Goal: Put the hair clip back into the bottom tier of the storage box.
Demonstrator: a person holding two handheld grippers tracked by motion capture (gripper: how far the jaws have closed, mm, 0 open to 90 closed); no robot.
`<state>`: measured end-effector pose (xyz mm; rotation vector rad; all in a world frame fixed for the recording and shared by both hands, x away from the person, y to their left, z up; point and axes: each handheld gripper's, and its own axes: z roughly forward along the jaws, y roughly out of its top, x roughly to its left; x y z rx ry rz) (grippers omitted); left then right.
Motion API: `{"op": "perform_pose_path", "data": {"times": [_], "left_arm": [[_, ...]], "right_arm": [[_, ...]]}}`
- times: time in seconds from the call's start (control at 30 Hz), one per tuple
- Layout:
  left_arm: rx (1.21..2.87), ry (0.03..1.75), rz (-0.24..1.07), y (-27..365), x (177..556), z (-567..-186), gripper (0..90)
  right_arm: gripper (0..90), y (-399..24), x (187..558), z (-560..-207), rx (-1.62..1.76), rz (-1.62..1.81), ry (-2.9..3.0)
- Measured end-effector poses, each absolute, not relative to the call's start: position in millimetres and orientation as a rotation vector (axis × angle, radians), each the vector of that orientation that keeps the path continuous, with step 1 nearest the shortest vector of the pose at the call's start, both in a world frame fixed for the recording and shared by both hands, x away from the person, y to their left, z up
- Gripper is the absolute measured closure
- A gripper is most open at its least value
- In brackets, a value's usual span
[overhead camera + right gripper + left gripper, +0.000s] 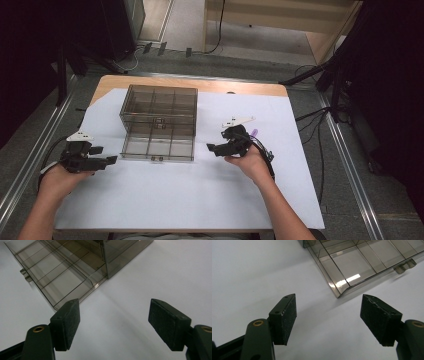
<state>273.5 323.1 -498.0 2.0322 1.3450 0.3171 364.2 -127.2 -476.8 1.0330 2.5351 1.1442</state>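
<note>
A smoky transparent plastic drawer box (pixel 159 114) with gridded compartments sits toward the far left of the white-covered bench (pixel 200 195). Its bottom drawer (pixel 157 147) is pulled out toward the person, likely for access. One black left gripper (pixel 111 160) and one black right gripper (pixel 211 148) flank that drawer, apart from it. Both have their fingers (pixel 284 317) spread wide and hold nothing. One box, two grippers and two hands are visible.
</note>
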Motion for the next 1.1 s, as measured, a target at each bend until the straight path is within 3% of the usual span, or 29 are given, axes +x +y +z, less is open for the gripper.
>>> {"op": "perform_pose_path", "data": {"times": [0.5, 1.1], "left_arm": [[2.043, 1.345, 0.311, 323, 274, -498, 30.3], [2.038, 1.351, 0.31, 324, 274, -498, 30.3]], "right_arm": [[31.7, -130, 364, -476, 1.031, 1.118, 2.557], [46.1, -159, 371, -461, 1.091, 1.085, 2.535]]}}
